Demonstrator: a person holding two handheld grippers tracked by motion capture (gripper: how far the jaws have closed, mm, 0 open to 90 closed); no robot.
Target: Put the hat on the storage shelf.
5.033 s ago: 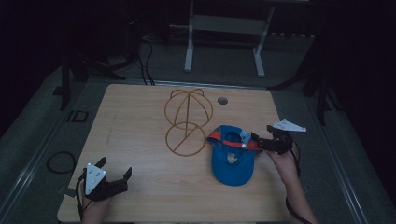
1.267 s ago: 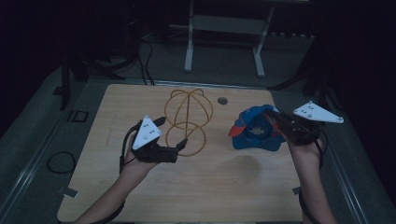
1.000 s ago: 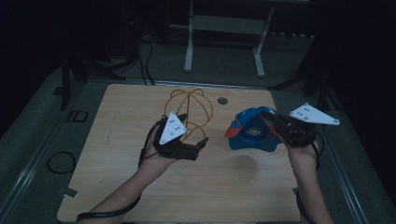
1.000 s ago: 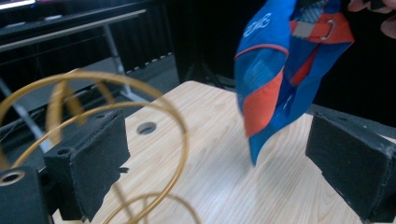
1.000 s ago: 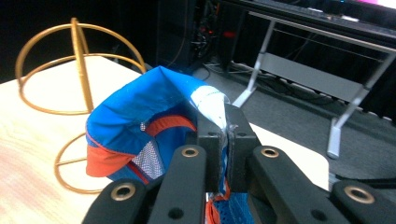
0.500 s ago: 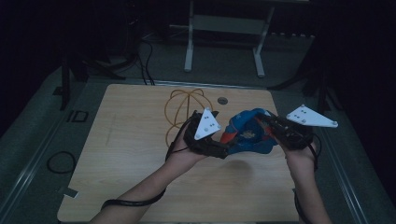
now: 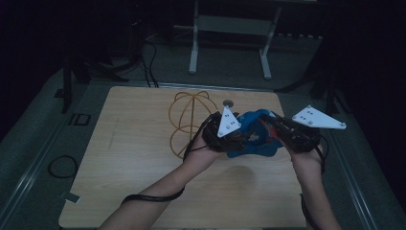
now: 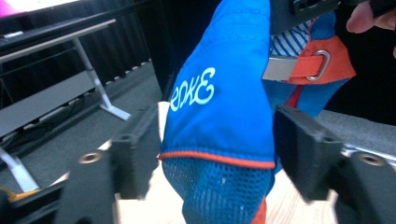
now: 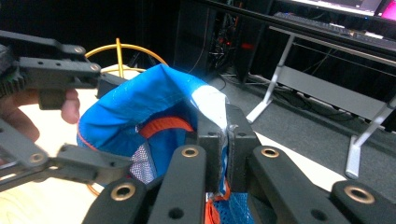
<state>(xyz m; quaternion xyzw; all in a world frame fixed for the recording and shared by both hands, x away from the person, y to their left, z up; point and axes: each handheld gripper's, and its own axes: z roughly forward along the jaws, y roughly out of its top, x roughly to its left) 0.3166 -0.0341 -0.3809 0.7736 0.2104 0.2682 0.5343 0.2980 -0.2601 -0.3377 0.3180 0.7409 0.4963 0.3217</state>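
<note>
Blue cap (image 7: 256, 136) held above the bench's right half, right tool (image 9: 223, 128) clenched on its edge; left tool (image 8: 212, 154), come across from the wire stand (image 7: 189, 115), jaws just closing around the crown, not yet pressing — two-handed hold imminent.

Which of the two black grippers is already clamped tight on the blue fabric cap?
The right gripper: its jaws pinch the blue cap. The left gripper's pads stand apart.
</note>
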